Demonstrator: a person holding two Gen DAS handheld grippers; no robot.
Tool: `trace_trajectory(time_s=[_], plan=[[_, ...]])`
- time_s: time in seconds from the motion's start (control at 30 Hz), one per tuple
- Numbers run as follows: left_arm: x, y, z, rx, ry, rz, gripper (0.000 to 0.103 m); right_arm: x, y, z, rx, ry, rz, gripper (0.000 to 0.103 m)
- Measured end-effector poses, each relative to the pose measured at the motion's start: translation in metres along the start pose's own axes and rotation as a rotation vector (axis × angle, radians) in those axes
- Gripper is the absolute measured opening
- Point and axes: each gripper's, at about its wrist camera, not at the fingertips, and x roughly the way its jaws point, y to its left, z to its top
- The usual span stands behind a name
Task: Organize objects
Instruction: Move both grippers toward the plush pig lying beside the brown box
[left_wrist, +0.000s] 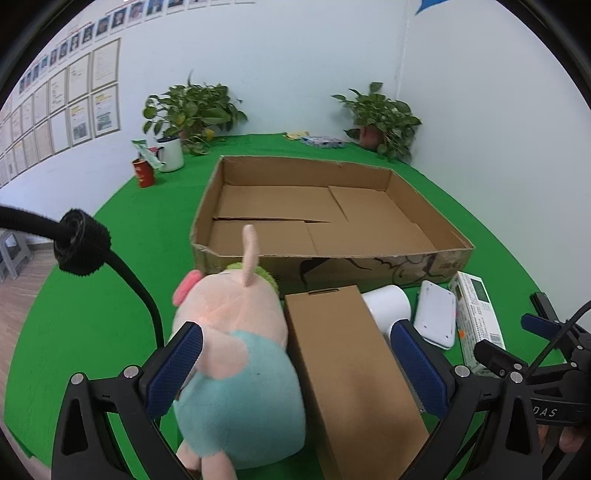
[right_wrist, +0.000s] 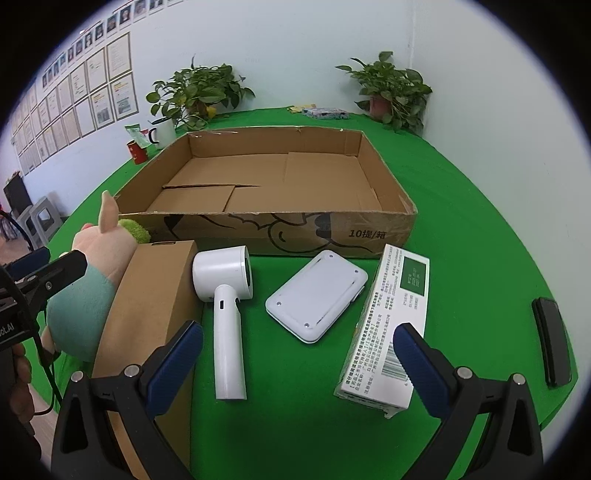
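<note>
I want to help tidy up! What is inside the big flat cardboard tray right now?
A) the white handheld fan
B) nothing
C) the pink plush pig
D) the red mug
B: the big flat cardboard tray shows only its bare brown floor, with nothing lying in it.

A shallow cardboard tray (right_wrist: 266, 218) sits mid-surface (right_wrist: 461, 206). In front of it, left to right, lie a plush pig (right_wrist: 96, 258), a long carton (right_wrist: 155, 314) touching the pig, a handheld fan (right_wrist: 225, 295), a flat device (right_wrist: 317, 295) and a printed box (right_wrist: 391, 325). Behind the tray stand two potted plants (right_wrist: 199, 92), with mugs (right_wrist: 162, 133) to the left.
</note>
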Motion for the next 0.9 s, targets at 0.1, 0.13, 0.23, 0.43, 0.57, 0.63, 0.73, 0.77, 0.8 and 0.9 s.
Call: trace_trajectory(time_s=[0.1,0.13,0.23,0.43,0.57,0.63,0.73,0.77,0.8,0.9], plan=[[0.004,-0.005,0.000,0.023,0.004,-0.005,0.102,0.003,-0.003,-0.002,0.021,0.011,0.012,0.102],[0.004,-0.007,0.000,0.025,0.000,0.006,0.102,0.004,-0.004,-0.003,0.018,0.012,0.017,0.102],[0.002,-0.011,-0.003,0.011,0.003,0.032,0.102,0.004,-0.006,-0.004,-0.001,0.008,0.029,0.102],[-0.010,-0.026,-0.003,0.016,-0.005,0.084,0.102,0.000,-0.019,-0.004,-0.009,-0.013,0.104,0.102],[-0.022,-0.035,-0.001,-0.003,0.003,0.102,0.102,-0.002,-0.027,-0.005,-0.010,-0.020,0.191,0.102],[-0.028,-0.036,0.000,-0.022,0.012,0.101,0.102,-0.004,-0.029,-0.005,-0.028,-0.027,0.223,0.102],[-0.041,-0.034,0.003,-0.056,0.007,0.110,0.102,-0.009,-0.028,-0.005,-0.068,-0.042,0.283,0.102],[-0.044,-0.032,0.003,-0.068,0.011,0.103,0.102,-0.011,-0.027,-0.004,-0.090,-0.047,0.307,0.102],[-0.046,-0.030,0.003,-0.079,0.020,0.094,0.102,-0.013,-0.025,-0.003,-0.111,-0.052,0.331,0.102],[-0.053,-0.021,0.000,-0.086,0.038,0.122,0.102,-0.025,-0.018,0.000,-0.187,-0.086,0.407,0.102]])
